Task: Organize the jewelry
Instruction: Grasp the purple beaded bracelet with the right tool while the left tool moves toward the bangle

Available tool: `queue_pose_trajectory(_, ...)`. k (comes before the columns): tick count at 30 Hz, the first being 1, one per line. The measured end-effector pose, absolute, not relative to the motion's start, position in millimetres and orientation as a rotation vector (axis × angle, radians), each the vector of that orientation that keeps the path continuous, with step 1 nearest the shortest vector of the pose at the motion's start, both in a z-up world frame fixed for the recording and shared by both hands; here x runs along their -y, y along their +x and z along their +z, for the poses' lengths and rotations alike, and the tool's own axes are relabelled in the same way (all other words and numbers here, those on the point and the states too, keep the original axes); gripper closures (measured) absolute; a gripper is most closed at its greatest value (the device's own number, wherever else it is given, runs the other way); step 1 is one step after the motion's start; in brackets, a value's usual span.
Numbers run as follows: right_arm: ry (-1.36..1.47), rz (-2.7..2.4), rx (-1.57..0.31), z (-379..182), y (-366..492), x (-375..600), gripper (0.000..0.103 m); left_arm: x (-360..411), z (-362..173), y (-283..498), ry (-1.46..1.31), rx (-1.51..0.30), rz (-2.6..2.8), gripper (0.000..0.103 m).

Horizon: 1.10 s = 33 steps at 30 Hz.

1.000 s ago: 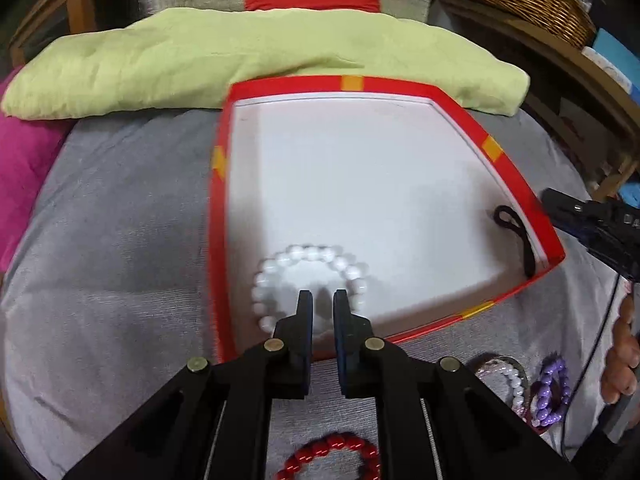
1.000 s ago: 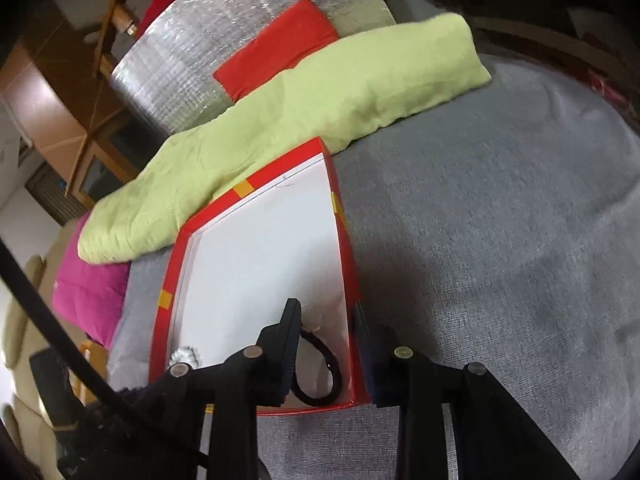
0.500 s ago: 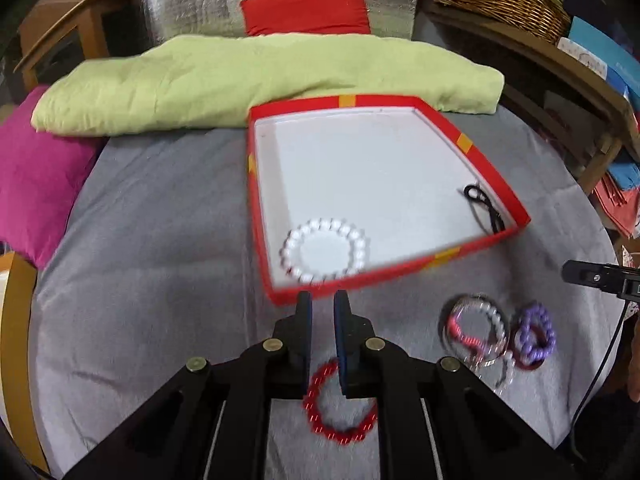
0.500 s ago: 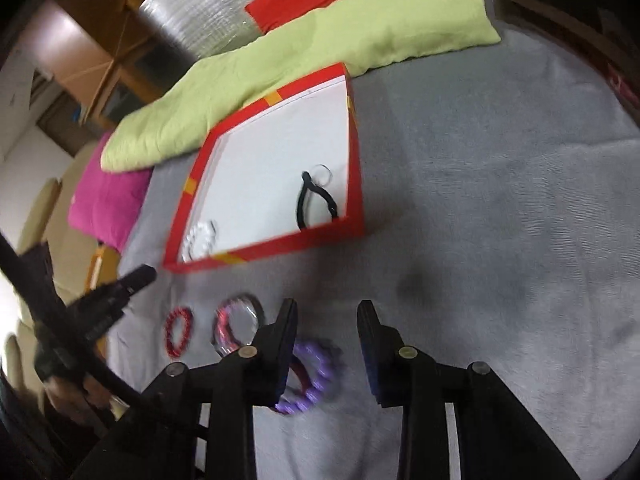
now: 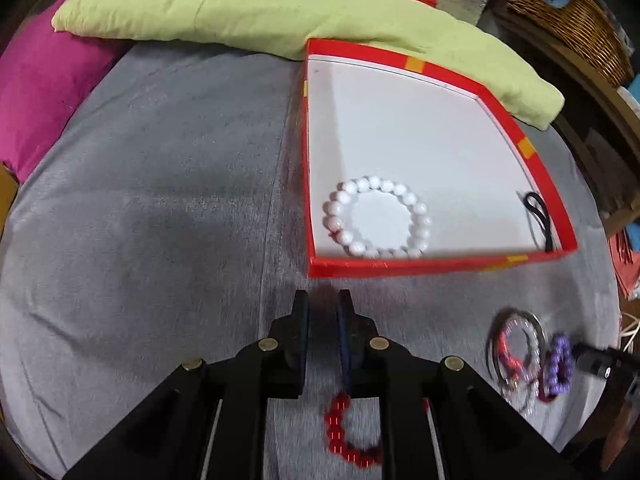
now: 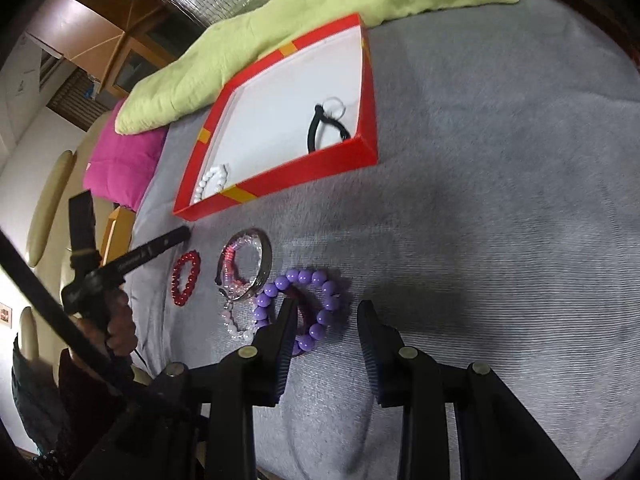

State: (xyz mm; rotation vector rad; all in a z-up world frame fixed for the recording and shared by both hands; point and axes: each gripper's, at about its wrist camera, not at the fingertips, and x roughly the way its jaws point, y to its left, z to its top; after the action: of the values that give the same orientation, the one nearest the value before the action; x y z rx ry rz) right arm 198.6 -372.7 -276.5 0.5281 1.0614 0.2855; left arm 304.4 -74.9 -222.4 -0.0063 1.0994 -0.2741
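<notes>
A red box [image 5: 436, 267] with a white floor holds a white bead bracelet [image 5: 376, 218] and a black cord with a ring [image 5: 540, 216]. It also shows in the right wrist view [image 6: 280, 184]. On the grey cloth in front lie a red bead bracelet [image 5: 348, 436] [image 6: 185, 278], a silver bangle with pink and white beads [image 6: 248, 268] [image 5: 516, 350], and a purple bead bracelet [image 6: 304, 308] [image 5: 558, 364]. My left gripper [image 5: 323, 300] is open by a narrow gap, empty, above the red bracelet. My right gripper [image 6: 326, 310] is open, empty, just over the purple bracelet.
A yellow-green cushion [image 5: 248, 12] lies behind the box, a pink cushion [image 5: 36, 92] at the left. A wicker basket [image 5: 568, 20] stands on a wooden shelf at the right. The grey cloth [image 6: 500, 160] stretches right of the box.
Both grippers have pulled back from the box toward the near edge. The white bracelet and black cord stay in the box. My right gripper now hovers over the purple bracelet.
</notes>
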Motion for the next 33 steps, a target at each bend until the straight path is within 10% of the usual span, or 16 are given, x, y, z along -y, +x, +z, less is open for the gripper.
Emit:
queue_pose_trajectory(10, 0.485, 0.261, -1.028, -277.7, 204.6, 350.6, 0.092, 74.3, -220.0, 313.1, -0.005, -1.100, -0.266, 0.090)
queue_pose_trajectory(33, 0.618, 0.084, -0.746, -231.2, 195.9, 395.0, 0.092, 137.9, -193.8, 242.8, 0.142, -1.079, -0.712, 0.079)
